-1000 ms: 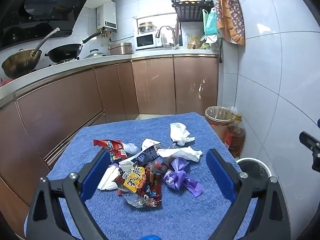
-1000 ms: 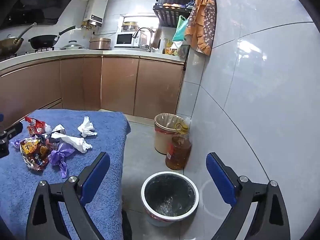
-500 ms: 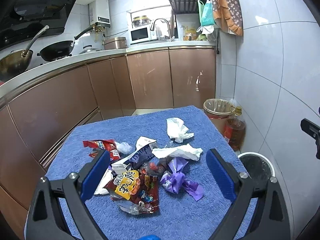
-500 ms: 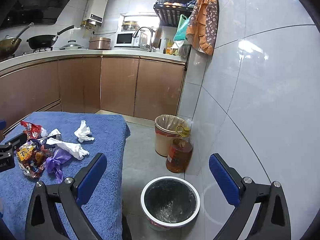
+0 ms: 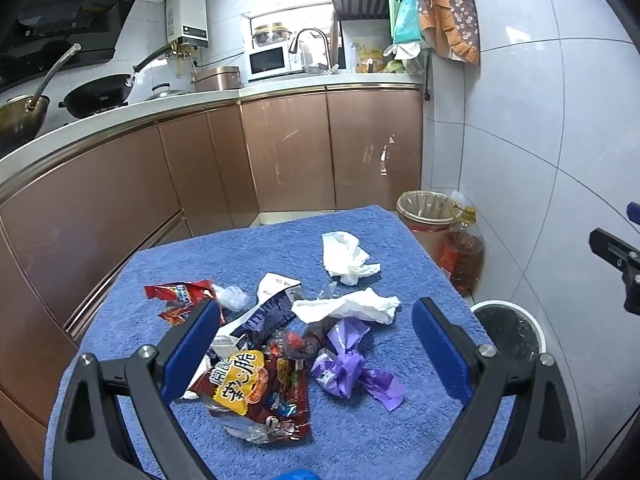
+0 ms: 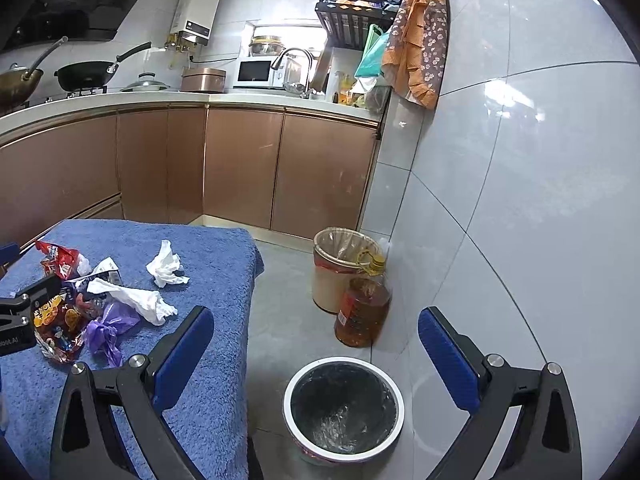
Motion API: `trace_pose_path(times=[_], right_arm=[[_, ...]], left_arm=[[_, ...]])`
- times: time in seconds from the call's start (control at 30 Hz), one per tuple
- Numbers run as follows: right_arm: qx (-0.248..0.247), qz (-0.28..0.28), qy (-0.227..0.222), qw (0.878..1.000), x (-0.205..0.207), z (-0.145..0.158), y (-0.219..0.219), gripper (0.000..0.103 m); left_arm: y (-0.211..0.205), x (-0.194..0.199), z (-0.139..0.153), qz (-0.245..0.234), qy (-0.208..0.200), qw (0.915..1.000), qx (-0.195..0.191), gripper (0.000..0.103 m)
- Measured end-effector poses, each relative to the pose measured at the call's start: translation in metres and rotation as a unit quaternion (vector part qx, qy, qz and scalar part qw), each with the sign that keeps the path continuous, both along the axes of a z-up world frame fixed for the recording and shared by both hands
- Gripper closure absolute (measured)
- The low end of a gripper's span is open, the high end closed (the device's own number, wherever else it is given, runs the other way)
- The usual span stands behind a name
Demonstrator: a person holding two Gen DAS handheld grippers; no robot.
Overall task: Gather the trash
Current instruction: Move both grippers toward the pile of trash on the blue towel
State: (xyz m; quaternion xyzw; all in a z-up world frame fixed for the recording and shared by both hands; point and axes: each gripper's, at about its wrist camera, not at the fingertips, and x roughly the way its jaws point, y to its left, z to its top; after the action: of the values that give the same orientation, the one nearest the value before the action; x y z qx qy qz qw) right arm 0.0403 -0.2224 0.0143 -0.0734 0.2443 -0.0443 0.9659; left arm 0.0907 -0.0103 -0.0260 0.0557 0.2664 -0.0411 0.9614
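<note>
A heap of trash lies on the blue towel-covered table [image 5: 280, 248]: a red and yellow snack bag [image 5: 252, 392], a purple wrapper [image 5: 348, 364], a long white tissue [image 5: 348, 306], a second crumpled tissue [image 5: 344, 256], a red wrapper [image 5: 180, 294] and a dark paper carton [image 5: 264, 316]. My left gripper [image 5: 316, 344] hangs open just above the heap, nothing between its fingers. My right gripper [image 6: 316, 352] stands open and empty over the floor, above the white-rimmed black-lined bin [image 6: 344, 408]. The heap [image 6: 80, 312] shows at the left of the right wrist view.
A tan lined bin [image 6: 340, 268] and an oil bottle [image 6: 362, 308] stand by the tiled wall beyond the white bin. Brown cabinets [image 5: 280, 152] and a counter with woks run behind the table. The table's right edge [image 6: 248, 280] drops to grey floor.
The left gripper has come forward and lower over the heap, which now looks larger and nearer. The right gripper's jaws have spread slightly wider and it drifted a little over the bin.
</note>
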Motion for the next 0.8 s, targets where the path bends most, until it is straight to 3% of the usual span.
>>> trace_pose_path(times=[0.3, 0.6, 0.7, 0.77, 0.8], right_arm=[[0.011, 0.045, 0.022, 0.999, 0.016, -0.002, 0.013, 0.000], [0.048, 0.105, 0.054, 0.992, 0.038, -0.006, 0.040, 0.000], [0.066, 0.143, 0.073, 0.985, 0.054, -0.015, 0.056, 0.011], [0.074, 0.167, 0.093, 0.979, 0.068, -0.024, 0.067, 0.027], [0.077, 0.177, 0.102, 0.976, 0.075, -0.030, 0.073, 0.030]], left_arm=[[-0.002, 0.003, -0.006, -0.026, 0.014, 0.9994, -0.019, 0.006], [0.068, 0.018, -0.005, 0.041, 0.015, 0.9986, -0.031, 0.006], [0.103, 0.028, -0.007, 0.067, 0.028, 0.9965, -0.043, 0.006], [0.122, 0.032, -0.011, 0.075, 0.036, 0.9950, -0.054, 0.006], [0.131, 0.033, -0.013, 0.077, 0.041, 0.9943, -0.061, 0.006]])
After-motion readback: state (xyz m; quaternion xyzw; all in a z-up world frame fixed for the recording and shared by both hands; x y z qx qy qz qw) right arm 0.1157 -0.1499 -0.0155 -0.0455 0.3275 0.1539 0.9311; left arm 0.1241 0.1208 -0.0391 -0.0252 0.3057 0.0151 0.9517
